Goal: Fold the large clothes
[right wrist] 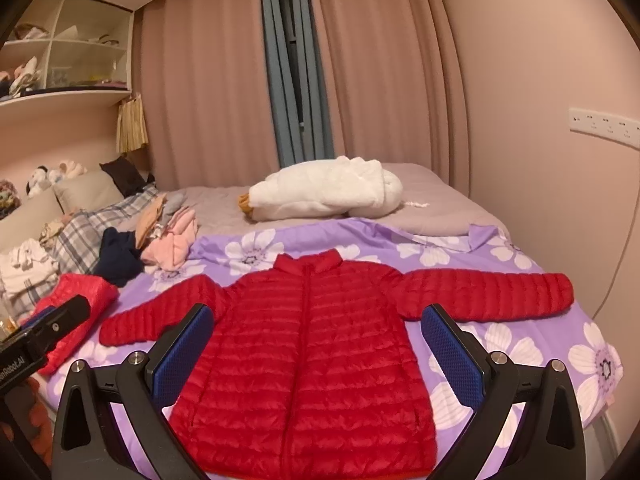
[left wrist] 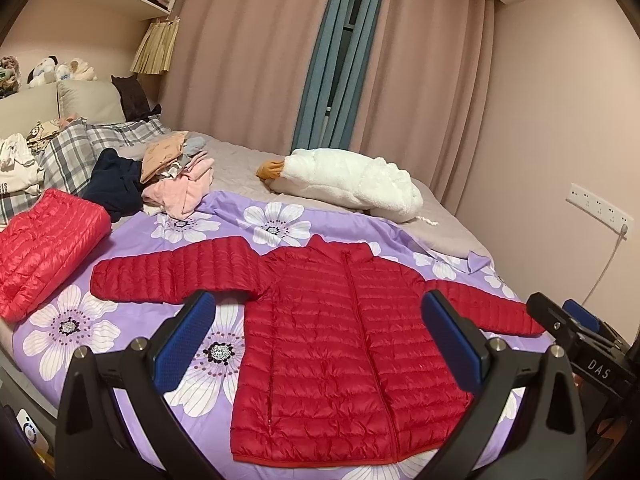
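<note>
1. Biggest thing in shot is the bed with its purple flowered sheet (left wrist: 132, 320), and everything here gets placed from the red puffer jacket (left wrist: 340, 340) spread flat on it, front up, zip closed, collar toward the curtains (left wrist: 248, 60), hem toward the cameras.
2. Jacket's long axis, hem to collar, runs straight away from both grippers; the sleeves stretch out sideways across that line.
3. Beyond the collar lies a white plush goose (left wrist: 348, 184). Off the left sleeve sit a clothes heap (left wrist: 176, 184) and a second red puffer (left wrist: 48, 248), already folded.
4. Left gripper (left wrist: 316, 336) hovers over the hem, blue pads wide apart, nothing between them, framing the jacket's left half.
5. Right gripper (right wrist: 318, 354) does the same, fingers spread and empty, centred on the body with the right sleeve (right wrist: 488, 292) just past its right finger.
6. My read: folding hasn't started, and each gripper is nearer its own side's sleeve.
7. Writing: "DAS" on the right gripper's body in the left view; a partial "...nRobot.AI" on the left gripper in the right view.
</note>
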